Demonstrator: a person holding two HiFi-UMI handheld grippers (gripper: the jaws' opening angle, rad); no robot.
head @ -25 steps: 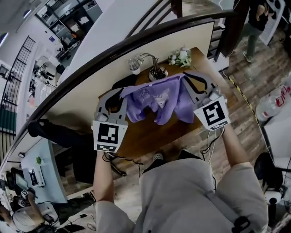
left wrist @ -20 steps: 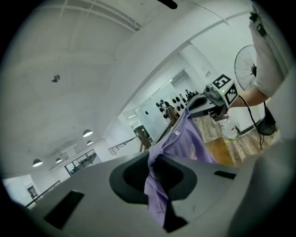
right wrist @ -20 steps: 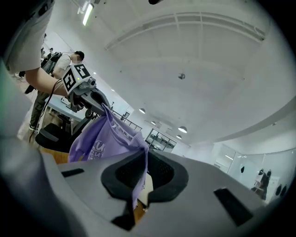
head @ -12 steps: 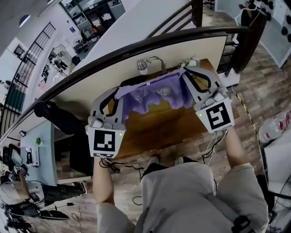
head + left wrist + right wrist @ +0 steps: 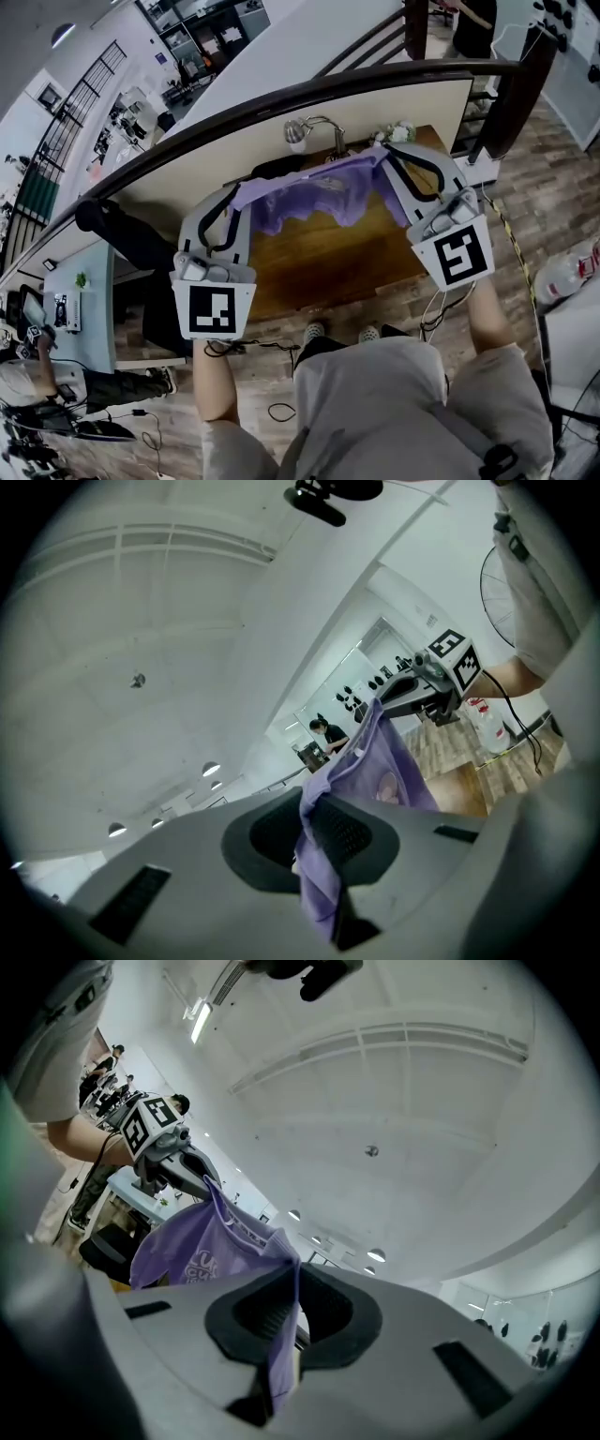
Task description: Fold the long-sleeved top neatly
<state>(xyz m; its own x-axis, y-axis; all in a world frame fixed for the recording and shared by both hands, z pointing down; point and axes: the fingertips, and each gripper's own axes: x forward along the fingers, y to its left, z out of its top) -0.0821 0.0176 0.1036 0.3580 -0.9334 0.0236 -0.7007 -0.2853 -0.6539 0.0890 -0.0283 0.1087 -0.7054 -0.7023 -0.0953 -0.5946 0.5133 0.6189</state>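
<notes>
soft, floppy purple long-sleeved top (image 5: 317,194): left hand-held gripper (image 5: 236,194) and right hand-held gripper (image 5: 385,157) each pinch a top corner, probably the best hold.

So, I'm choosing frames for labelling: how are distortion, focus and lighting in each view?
Head view: heavy fisheye, the railing bows, purple top looks sharp. Left gripper view: round black vignette, fingers soft up close. Right gripper view: same vignette, ceiling lamps barely glare.

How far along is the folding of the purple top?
Done: the top hangs above the table, stretched between the left gripper and right gripper, both shut on its upper edge. In hand: holding it spread in the air. Left: every fold; none shows yet.
</notes>
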